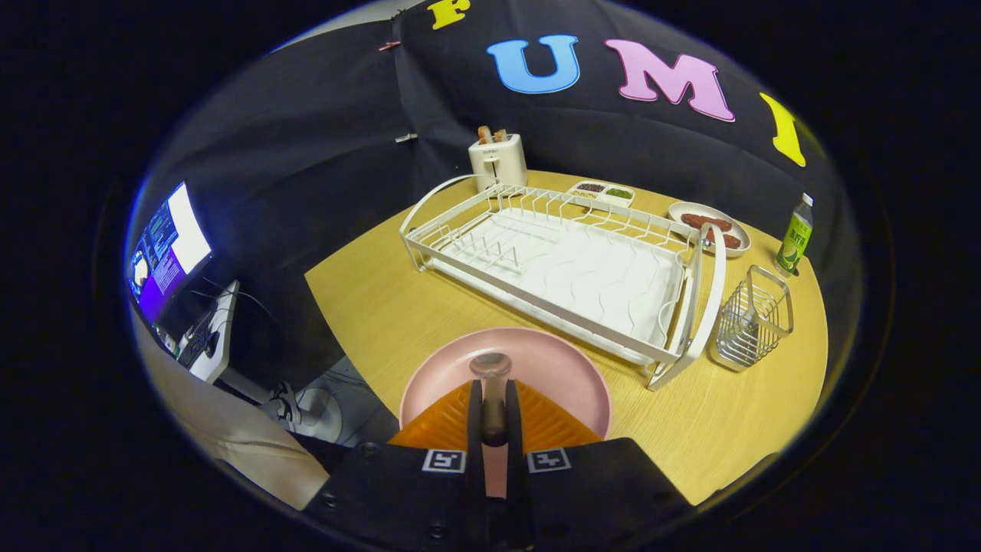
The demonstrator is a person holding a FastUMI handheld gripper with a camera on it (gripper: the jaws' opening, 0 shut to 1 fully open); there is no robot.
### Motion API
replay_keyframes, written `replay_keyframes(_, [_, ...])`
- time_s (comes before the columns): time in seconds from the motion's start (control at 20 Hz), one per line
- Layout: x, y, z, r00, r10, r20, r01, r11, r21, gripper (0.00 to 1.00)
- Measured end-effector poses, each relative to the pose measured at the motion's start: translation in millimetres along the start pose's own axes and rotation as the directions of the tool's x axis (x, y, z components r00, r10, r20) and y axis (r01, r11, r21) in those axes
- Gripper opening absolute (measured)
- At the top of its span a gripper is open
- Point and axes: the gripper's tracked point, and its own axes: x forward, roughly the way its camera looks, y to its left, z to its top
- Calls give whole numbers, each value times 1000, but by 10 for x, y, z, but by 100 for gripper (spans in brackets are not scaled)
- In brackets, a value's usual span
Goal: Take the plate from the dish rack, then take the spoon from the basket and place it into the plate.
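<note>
The pink plate [563,376] lies flat on the wooden table [383,307], in front of the white dish rack [567,268], which holds nothing. My gripper [490,395] is just above the plate's near half, its orange fingers [433,425] shut on the spoon's handle. The spoon [490,365] points forward between them, its bowl over the plate's middle; I cannot tell whether it touches the plate. The wire basket [752,318] stands to the right of the rack's near end.
Beyond the rack stand a white toaster [497,159] with bread in it, a divided dish [603,192] and a plate of sausages [709,226]. A green bottle [794,238] stands behind the basket. Left of the table's edge are a monitor [165,249] and a beige sleeve [230,441].
</note>
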Motion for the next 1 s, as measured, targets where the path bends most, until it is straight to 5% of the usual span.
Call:
replay_keyframes(0.3, [-17, -180, -124, 998, -65, -17, 65, 998, 2, 38])
replay_keyframes(0.7, [-154, -223, 164, 992, -116, 48, 113, 992, 58, 97])
replay_keyframes(1.0, [-471, -552, 897, 946, -258, 196, 242, 965, 100, 99])
